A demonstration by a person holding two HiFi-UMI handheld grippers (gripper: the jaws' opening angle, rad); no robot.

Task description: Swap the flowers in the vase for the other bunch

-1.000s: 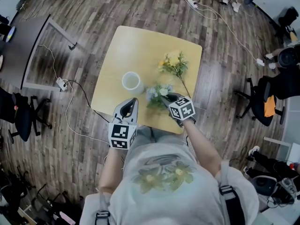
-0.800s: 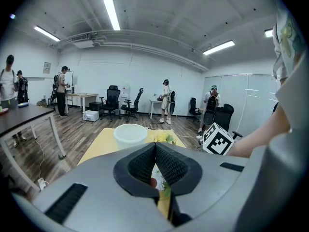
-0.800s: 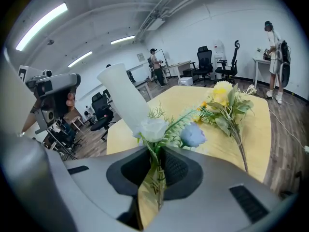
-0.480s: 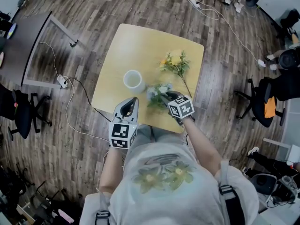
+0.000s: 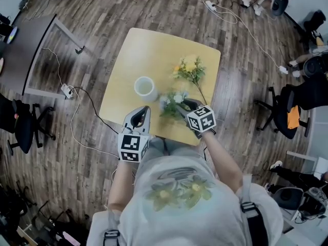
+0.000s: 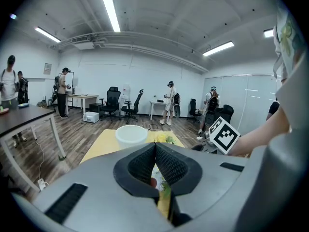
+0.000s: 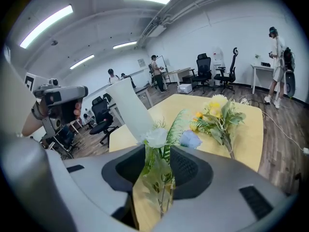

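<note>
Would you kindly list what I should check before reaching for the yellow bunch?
1. White vase empty of stems: ok.
2. Vase upright on the table: ok.
3. Right gripper clear of the white-and-blue bunch: not ok. Its jaws have just been opening and the pads are off, but the stems sit between them.
4. That bunch resting fully on the table: cannot tell.
5. Yellow bunch lying uncovered, apart from the other bunch: ok.
6. Left gripper shut with nothing in it: ok.
</note>
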